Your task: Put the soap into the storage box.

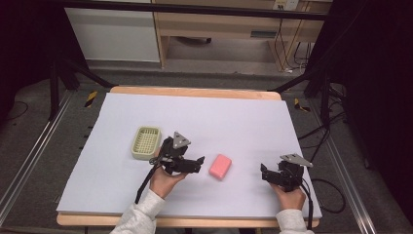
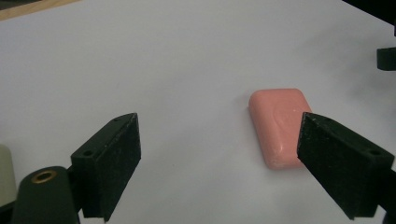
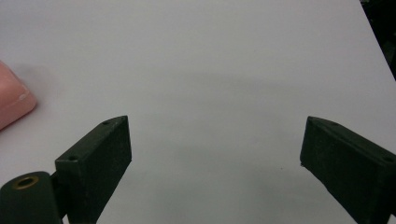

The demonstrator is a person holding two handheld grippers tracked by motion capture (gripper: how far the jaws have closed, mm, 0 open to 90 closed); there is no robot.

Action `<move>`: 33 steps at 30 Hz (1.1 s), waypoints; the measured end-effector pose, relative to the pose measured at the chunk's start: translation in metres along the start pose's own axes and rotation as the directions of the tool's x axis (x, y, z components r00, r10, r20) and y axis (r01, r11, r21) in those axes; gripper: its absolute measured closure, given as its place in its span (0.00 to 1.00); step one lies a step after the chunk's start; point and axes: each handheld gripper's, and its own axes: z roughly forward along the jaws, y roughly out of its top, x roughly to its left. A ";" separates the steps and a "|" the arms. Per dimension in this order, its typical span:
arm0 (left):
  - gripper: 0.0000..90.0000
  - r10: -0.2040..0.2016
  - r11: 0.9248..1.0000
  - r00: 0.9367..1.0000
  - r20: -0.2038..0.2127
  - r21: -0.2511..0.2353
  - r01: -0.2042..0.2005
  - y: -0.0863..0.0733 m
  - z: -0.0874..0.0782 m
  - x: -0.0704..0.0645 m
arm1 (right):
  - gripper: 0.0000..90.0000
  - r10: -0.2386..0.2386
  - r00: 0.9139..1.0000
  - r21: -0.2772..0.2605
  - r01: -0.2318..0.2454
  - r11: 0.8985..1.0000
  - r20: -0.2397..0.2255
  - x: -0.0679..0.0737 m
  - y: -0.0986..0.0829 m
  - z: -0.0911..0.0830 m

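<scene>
Soap: pink rounded rectangular soap bar [image 1: 220, 166] flat on the white table cover [image 1: 195, 117], between the 2 grippers.
Left gripper [image 1: 198, 163]: jaws wide apart, holding nothing; soap just beside its tips.
Right gripper [image 1: 263, 172]: jaws wide apart, empty; well apart from soap.
Basket: pale green plastic slotted basket [image 1: 146, 142], beside left gripper.

both grippers black: left gripper [image 1: 199, 162], right gripper [image 1: 263, 173], each topped by a grey three-cornered plate, black cable trailing. jaws blocky, flat-faced, small screw holes; brass-ringed hole at base. sleeves [image 1: 141, 214] light grey.
</scene>
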 end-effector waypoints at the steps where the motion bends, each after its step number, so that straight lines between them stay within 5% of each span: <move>1: 0.14 0.001 1.000 1.000 0.002 0.001 -0.001 0.001 0.001 -0.001 | 0.10 0.000 1.000 0.000 0.000 1.000 0.000 0.000 0.000 0.000; 33: 0.13 0.050 0.997 0.997 0.051 0.051 -0.053 0.004 0.030 -0.033 | 0.10 -0.005 1.000 0.008 0.005 1.000 0.004 0.001 0.000 0.001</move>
